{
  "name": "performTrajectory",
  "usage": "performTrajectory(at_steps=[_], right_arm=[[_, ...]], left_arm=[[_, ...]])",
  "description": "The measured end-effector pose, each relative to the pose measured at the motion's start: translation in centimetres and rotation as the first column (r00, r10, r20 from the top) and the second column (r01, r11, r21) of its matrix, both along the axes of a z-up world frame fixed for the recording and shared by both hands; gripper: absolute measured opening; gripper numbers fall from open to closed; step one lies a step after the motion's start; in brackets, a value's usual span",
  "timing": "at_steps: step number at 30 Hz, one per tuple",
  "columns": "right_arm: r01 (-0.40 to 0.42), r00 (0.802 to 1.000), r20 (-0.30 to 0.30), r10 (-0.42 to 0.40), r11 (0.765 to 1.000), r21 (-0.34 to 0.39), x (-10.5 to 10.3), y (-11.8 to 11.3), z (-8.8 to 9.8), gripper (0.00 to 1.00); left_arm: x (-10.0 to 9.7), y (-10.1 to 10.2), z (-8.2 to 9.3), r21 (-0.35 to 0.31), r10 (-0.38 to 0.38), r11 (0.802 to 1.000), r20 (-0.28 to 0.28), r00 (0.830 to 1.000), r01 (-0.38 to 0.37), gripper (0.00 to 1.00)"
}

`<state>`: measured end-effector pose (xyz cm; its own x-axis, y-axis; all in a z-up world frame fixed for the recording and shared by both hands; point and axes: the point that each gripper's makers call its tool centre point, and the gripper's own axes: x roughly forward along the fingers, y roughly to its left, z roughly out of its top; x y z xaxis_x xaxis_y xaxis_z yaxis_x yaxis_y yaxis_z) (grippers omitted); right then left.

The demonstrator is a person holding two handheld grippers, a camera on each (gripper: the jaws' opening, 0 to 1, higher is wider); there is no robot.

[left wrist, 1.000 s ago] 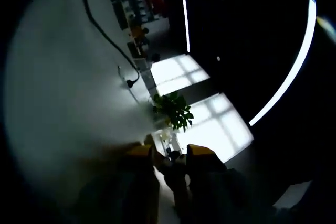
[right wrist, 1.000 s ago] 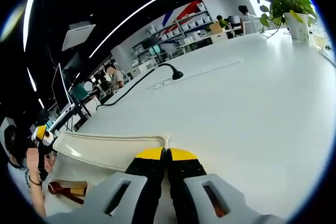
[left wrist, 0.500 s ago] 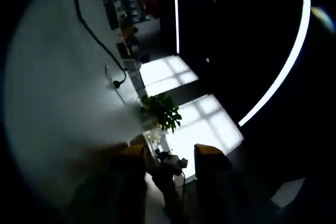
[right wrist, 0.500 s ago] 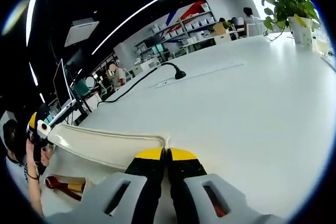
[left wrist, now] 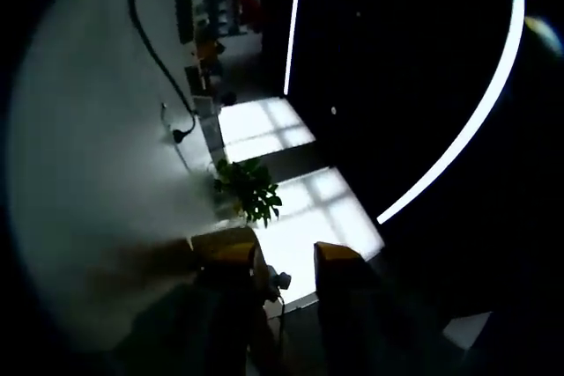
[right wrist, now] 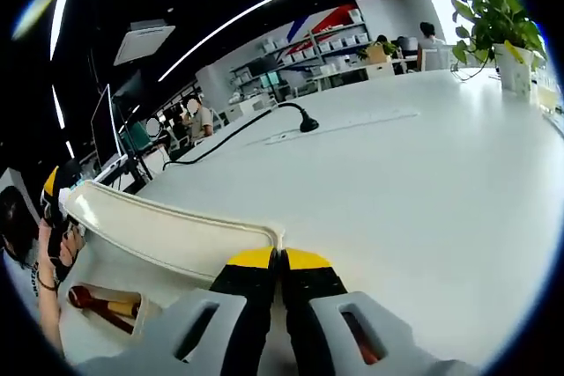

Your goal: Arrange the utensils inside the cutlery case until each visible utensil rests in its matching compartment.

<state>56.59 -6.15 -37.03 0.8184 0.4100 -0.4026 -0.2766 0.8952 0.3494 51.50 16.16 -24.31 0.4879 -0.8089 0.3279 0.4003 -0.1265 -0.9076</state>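
In the right gripper view my right gripper (right wrist: 280, 261) is shut, its yellow tips pinched at the corner of the cream cutlery case (right wrist: 167, 233). The case's long rim runs off to the left. A utensil with a red and wooden handle (right wrist: 101, 303) lies in a compartment at the lower left. At the far left a hand holds the other gripper (right wrist: 51, 193) near the case's end. The left gripper view is dark and rolled. There my left gripper (left wrist: 282, 257) stands open in the air, with nothing between its fingers.
The white table (right wrist: 414, 191) stretches wide ahead of the case. A black cable (right wrist: 247, 129) crosses it, and a potted plant (right wrist: 507, 15) stands at the far right. The plant (left wrist: 247, 189) and cable (left wrist: 159, 59) also appear in the left gripper view. People and shelves are far behind.
The case's left end has risen in the right gripper view while its corner stayed at my shut tips. The left camera has swung; its jaws remain apart.
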Motion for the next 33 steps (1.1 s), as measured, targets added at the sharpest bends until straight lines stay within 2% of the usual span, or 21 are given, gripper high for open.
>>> performTrajectory(at_steps=[3,6,14,20,24,27,29,33], right_arm=[[0.003,1.000,-0.001,-0.003,1.000,0.009,-0.1,0.0,0.0,0.00],[0.008,1.000,-0.002,-0.008,1.000,0.015,-0.1,0.0,0.0,0.00],[0.010,1.000,-0.003,-0.010,1.000,0.026,-0.1,0.0,-0.1,0.00],[0.012,1.000,-0.003,-0.012,1.000,0.028,-0.2,0.0,-0.1,0.00],[0.012,1.000,-0.003,-0.012,1.000,0.028,-0.2,0.0,-0.1,0.00],[0.010,1.000,-0.002,-0.010,1.000,0.027,-0.1,0.0,-0.1,0.01],[0.005,1.000,-0.001,-0.005,1.000,0.025,-0.2,0.0,-0.1,0.01],[-0.016,1.000,0.008,0.016,1.000,-0.011,-0.3,0.2,-0.2,0.01]], left_arm=[[0.3,0.2,0.1,-0.001,0.005,1.000,0.005,1.000,-0.005,0.29],[0.6,0.5,0.7,-0.025,0.014,1.000,0.020,1.000,-0.014,0.37],[-0.1,0.4,1.9,-0.046,0.020,0.999,0.062,0.998,-0.017,0.50],[0.2,0.8,2.0,-0.033,0.076,0.997,0.074,0.994,-0.074,0.62],[0.3,0.8,1.7,-0.025,0.083,0.996,0.065,0.994,-0.081,0.61],[0.8,1.1,1.0,0.021,0.115,0.993,0.060,0.992,-0.117,0.62],[1.0,1.3,0.8,0.021,0.117,0.993,0.051,0.992,-0.118,0.62],[0.9,1.2,0.7,0.004,0.101,0.995,0.035,0.994,-0.101,0.55]])
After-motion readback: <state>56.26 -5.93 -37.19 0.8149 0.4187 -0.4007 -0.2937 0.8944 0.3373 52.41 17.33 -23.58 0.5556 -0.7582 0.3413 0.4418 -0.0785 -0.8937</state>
